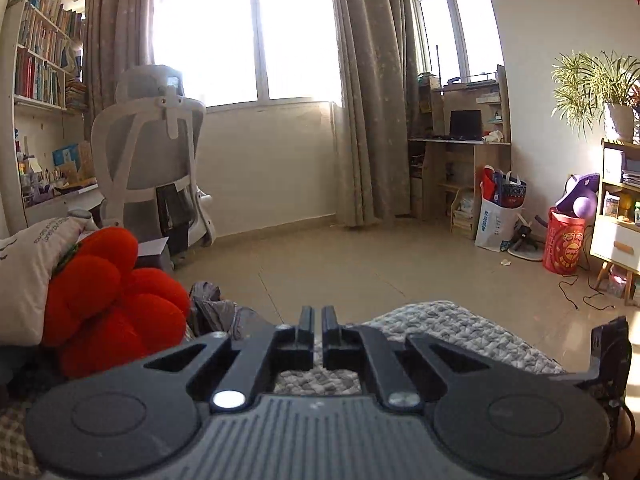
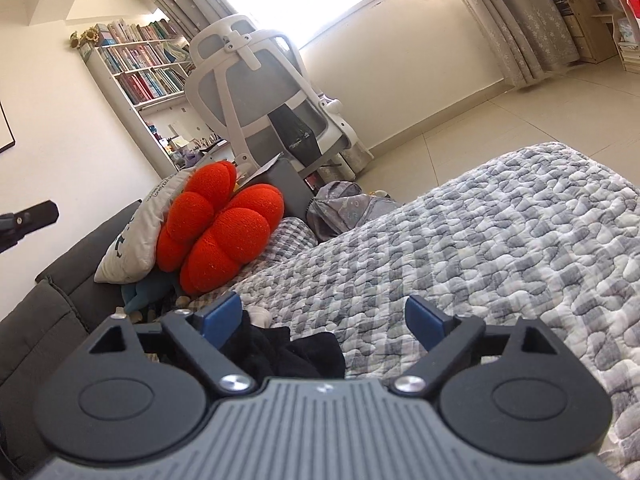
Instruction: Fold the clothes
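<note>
Right under my right gripper (image 2: 324, 316) there's a black garment (image 2: 288, 350) bunched up on the grey-and-white quilt (image 2: 500, 240). Those jaws are spread wide, blue pads well apart; the cloth lies low between them, up against the left-hand pad, and I can't tell if it actually touches. Nothing pinched, anyway. Left gripper (image 1: 314, 322) is nearly closed, just a thin slit between the fingers, nothing in it, hanging over the quilt's edge and pointing out at the room. Further back there's a red flower-shaped cushion (image 2: 218, 226) leaning on a white pillow (image 2: 132, 240), then a crumpled grey cloth (image 2: 344, 208). Beyond that, a white office chair (image 1: 152, 148), a bookshelf (image 1: 40, 60) and bright windows (image 1: 244, 40).
</note>
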A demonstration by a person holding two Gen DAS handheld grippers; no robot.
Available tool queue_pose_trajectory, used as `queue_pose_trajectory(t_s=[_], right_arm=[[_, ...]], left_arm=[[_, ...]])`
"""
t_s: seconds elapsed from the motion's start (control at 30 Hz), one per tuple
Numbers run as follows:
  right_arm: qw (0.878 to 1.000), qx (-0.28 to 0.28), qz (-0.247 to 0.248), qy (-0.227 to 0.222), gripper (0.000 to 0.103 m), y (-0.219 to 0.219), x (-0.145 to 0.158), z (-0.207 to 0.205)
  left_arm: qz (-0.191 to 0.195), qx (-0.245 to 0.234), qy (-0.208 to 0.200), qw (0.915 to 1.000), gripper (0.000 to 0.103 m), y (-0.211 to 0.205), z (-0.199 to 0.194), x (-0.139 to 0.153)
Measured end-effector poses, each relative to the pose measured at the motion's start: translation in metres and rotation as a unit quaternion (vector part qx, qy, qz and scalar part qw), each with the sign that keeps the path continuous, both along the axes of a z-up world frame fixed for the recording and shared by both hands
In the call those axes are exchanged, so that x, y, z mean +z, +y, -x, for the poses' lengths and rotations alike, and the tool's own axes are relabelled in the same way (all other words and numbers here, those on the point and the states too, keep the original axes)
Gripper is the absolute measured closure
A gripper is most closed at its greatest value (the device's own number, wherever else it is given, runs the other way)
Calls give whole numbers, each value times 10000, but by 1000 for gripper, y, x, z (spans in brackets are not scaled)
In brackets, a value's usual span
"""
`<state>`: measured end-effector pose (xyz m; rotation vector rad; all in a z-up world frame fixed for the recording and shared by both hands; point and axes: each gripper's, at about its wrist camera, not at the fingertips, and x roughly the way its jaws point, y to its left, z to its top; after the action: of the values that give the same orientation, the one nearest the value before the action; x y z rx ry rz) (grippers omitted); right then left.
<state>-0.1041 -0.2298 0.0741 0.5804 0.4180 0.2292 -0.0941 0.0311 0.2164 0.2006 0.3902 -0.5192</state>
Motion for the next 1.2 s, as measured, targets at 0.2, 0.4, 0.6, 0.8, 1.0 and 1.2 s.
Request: queue_pose_trajectory(t_s=[0.2, 0.4, 0.6, 0.8, 1.0, 1.2], right_arm=[[9992, 149, 298, 208, 12, 10, -16, -5], [9954, 472, 799, 250, 12, 26, -24, -14], [9934, 613, 913, 330, 12, 35, -26, -17], [9880, 652, 1389, 162, 12, 32, -17, -5], [9872, 947, 1268, -222, 9, 39, 5, -5], [9481, 2439, 1786, -986, 0, 116, 34, -12]], left_arm=[[-259, 120, 1160, 9928, 42, -9, -15, -82], [-1, 281, 1578, 9871, 11, -10, -4, -120], [-589, 532, 1008, 9917, 86, -23, -3, -117], [-190, 252, -120, 9994, 89, 25, 37, -31], [68, 167, -464, 9988, 89, 89, 74, 9], [-86, 432, -436, 9981, 89, 116, 78, 3]])
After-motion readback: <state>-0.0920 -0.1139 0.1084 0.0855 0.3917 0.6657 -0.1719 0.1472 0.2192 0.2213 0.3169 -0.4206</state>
